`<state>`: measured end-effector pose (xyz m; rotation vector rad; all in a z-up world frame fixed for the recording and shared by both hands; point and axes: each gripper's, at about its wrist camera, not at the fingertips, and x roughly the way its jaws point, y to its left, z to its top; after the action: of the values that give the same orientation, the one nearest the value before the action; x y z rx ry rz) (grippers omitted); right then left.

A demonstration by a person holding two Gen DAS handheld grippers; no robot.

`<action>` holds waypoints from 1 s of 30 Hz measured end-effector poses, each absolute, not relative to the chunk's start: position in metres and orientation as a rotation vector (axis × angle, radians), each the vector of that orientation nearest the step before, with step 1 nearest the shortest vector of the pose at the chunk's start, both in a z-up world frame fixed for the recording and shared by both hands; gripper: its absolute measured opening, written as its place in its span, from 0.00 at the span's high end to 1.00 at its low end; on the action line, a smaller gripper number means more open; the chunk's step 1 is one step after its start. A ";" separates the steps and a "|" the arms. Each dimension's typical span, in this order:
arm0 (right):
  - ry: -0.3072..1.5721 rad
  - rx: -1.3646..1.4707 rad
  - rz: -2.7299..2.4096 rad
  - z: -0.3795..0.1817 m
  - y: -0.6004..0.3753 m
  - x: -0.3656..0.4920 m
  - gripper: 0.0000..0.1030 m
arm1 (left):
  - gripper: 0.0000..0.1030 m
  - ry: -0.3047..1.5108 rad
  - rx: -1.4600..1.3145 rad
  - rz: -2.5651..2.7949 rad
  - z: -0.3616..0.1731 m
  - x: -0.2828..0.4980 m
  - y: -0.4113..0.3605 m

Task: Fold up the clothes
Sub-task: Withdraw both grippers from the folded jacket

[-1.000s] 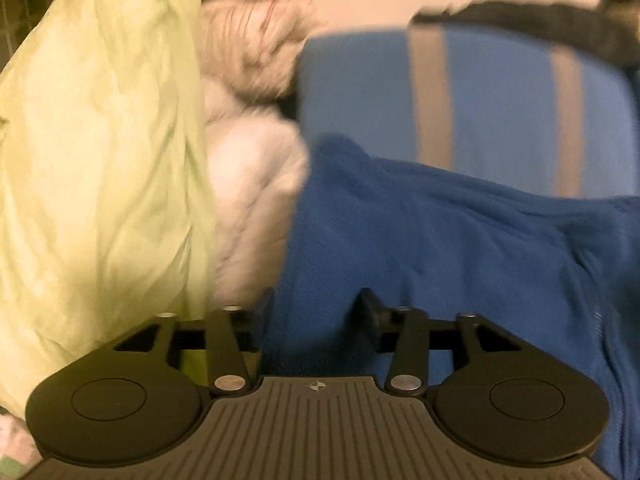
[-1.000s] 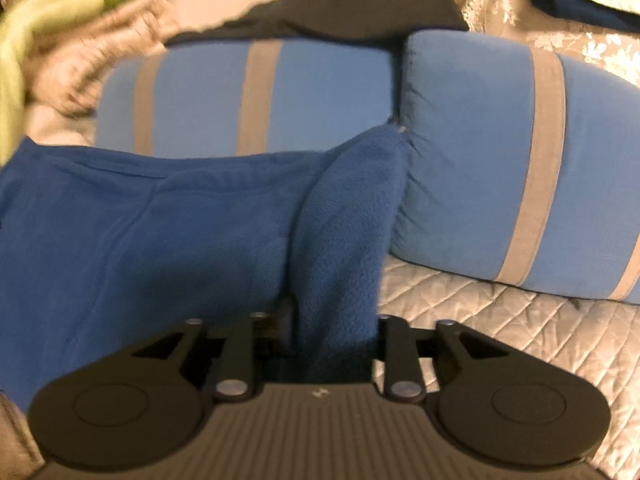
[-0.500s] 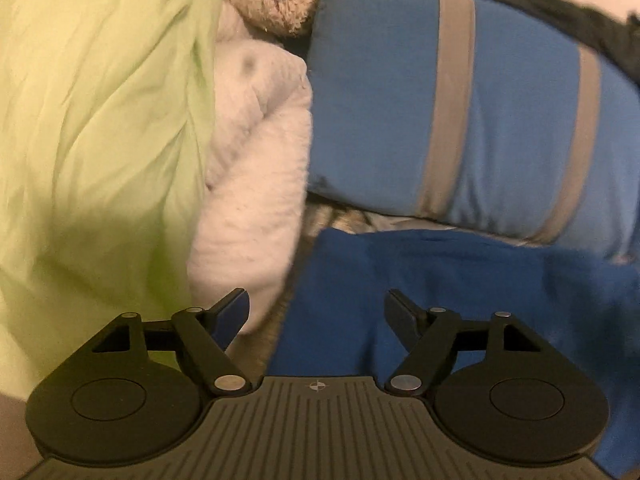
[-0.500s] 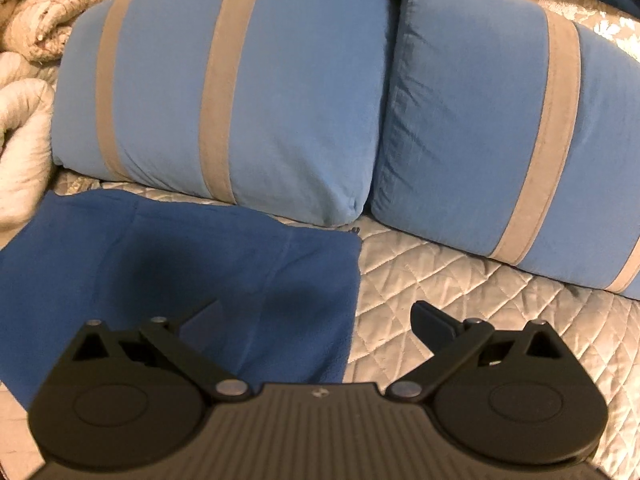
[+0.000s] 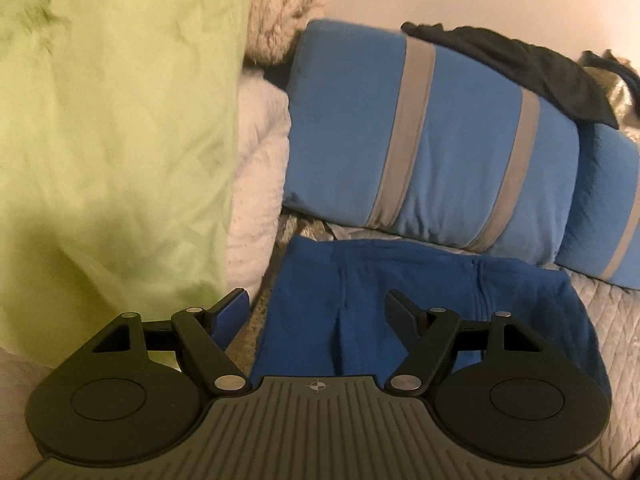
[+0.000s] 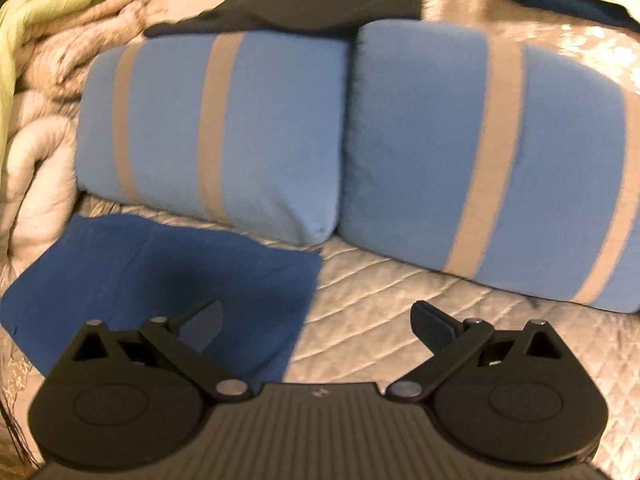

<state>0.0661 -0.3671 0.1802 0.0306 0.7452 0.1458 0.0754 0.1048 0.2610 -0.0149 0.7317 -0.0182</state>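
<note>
Your left gripper (image 5: pixel 318 308) hangs spread over the blue garment (image 5: pixel 420 300), pinching nothing; your right gripper (image 6: pixel 316 320) gapes wider still, also empty, above the garment's edge and the quilted cover (image 6: pixel 400 296). Only your left view shows the big green cloth (image 5: pixel 112 140) close beside you and the garment's seams. Only your right view shows both striped pillows (image 6: pixel 460 160) whole behind it. A second ago each gripper clamped a raised fold of the garment; now it lies flat on the cover, released.
</note>
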 end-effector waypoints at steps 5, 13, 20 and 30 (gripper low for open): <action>0.705 0.013 0.114 0.204 -0.409 0.048 0.00 | 0.28 0.697 -0.027 -0.035 0.281 0.061 0.108; 0.648 0.002 0.045 0.241 -0.487 0.012 0.00 | 0.28 0.671 -0.010 -0.067 0.298 0.045 0.106; 0.601 0.025 -0.016 0.262 -0.566 -0.038 0.00 | 0.28 0.654 -0.031 -0.121 0.307 0.031 0.108; 0.586 0.098 -0.166 0.254 -0.669 -0.109 0.00 | 0.28 0.674 -0.030 -0.154 0.294 0.013 0.105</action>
<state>-0.1088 -0.6688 0.2541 0.0984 0.5863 -0.1662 0.0129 0.1052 0.2939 -0.0302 0.6736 -0.1543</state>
